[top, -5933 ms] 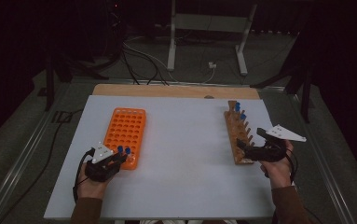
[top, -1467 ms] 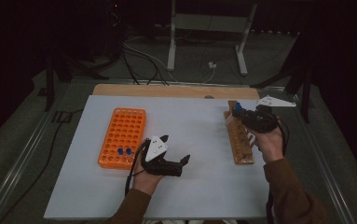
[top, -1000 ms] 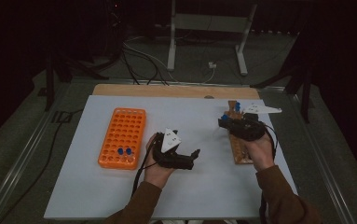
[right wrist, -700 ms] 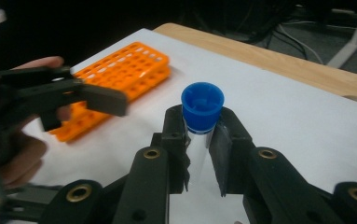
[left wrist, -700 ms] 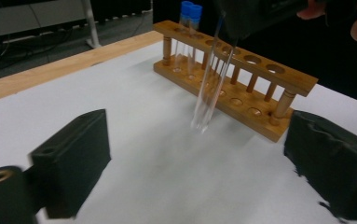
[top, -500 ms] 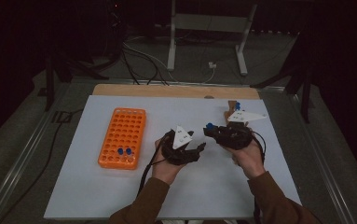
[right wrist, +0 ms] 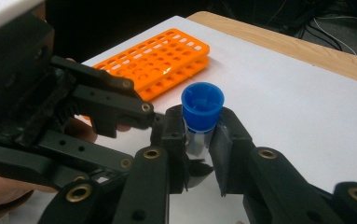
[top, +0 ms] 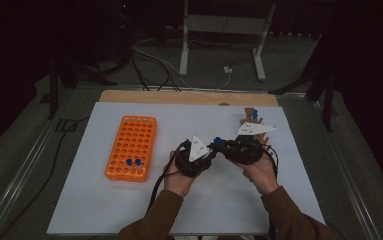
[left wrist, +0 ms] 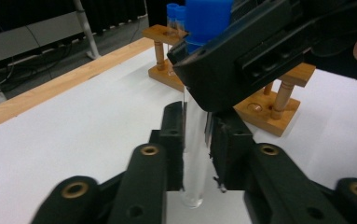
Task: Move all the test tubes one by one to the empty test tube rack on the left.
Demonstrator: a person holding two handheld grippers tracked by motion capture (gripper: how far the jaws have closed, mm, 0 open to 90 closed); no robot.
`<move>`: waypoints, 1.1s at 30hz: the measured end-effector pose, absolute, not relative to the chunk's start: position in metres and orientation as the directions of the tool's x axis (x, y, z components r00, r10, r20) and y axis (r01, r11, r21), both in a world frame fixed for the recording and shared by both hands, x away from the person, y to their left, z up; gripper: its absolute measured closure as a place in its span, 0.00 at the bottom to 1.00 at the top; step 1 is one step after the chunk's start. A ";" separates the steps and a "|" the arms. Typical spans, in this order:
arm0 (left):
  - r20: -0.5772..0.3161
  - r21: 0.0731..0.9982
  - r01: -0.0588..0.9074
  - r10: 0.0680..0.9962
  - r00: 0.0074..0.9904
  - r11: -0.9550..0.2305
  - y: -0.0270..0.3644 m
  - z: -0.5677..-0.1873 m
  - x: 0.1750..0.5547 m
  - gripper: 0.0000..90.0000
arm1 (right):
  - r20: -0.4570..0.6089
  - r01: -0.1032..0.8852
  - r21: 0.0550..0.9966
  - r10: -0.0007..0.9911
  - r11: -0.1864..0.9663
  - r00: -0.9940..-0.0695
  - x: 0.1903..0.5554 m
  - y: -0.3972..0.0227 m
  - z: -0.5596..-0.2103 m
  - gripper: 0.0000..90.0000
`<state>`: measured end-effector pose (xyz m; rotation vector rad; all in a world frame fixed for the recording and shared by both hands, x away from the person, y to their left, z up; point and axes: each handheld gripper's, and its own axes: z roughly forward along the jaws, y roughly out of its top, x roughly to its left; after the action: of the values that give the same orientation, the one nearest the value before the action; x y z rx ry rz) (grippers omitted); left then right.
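Clear glass tube [left wrist: 195, 154], blue ribbed cap [right wrist: 202, 106]: upright mid-table, betw. orange plastic rack [top: 131, 147] & wooden rack [left wrist: 260, 93]. L gripper [left wrist: 195, 154] just closed, clamping lower glass; R gripper [right wrist: 199, 140] clamped below cap.

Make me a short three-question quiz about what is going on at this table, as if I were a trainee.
1. True or false: both the left hand-held gripper and the right hand-held gripper are closed on the same test tube.
2. What colour is the tube's cap? A) red B) blue C) green
3. How many capped tubes already stand in the orange rack?

Key
1. True. The left gripper's jaws have just been closing on the clear glass low down, and the right gripper grips it just under the cap.
2. B, blue.
3. Two, side by side near the rack's near end. More blue-capped tubes stand in the wooden rack.
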<state>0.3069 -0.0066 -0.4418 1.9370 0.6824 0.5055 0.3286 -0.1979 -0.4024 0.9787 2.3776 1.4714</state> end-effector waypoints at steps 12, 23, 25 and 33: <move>0.029 0.897 0.278 0.674 0.738 -0.343 0.002 -0.442 0.311 0.87 | 0.199 0.420 0.878 0.624 0.230 -0.756 0.330 -0.213 -0.401 0.47; 0.015 0.901 0.291 0.696 0.718 -0.321 0.015 -0.438 0.314 0.87 | 0.130 0.428 0.869 0.720 0.248 -0.681 0.329 -0.230 -0.411 0.10; 0.015 0.901 0.294 0.700 0.714 -0.319 0.019 -0.437 0.313 0.87 | 0.083 0.414 0.869 0.743 0.273 -0.664 0.328 -0.232 -0.415 0.07; 0.005 0.903 0.305 0.718 0.696 -0.302 0.037 -0.431 0.309 0.87 | 0.059 0.411 0.871 0.772 0.270 -0.633 0.326 -0.243 -0.420 0.00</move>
<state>0.3094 0.0374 -0.4308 1.8906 0.7971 0.5110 0.3260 -0.2435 -0.4202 1.0737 2.1691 1.3117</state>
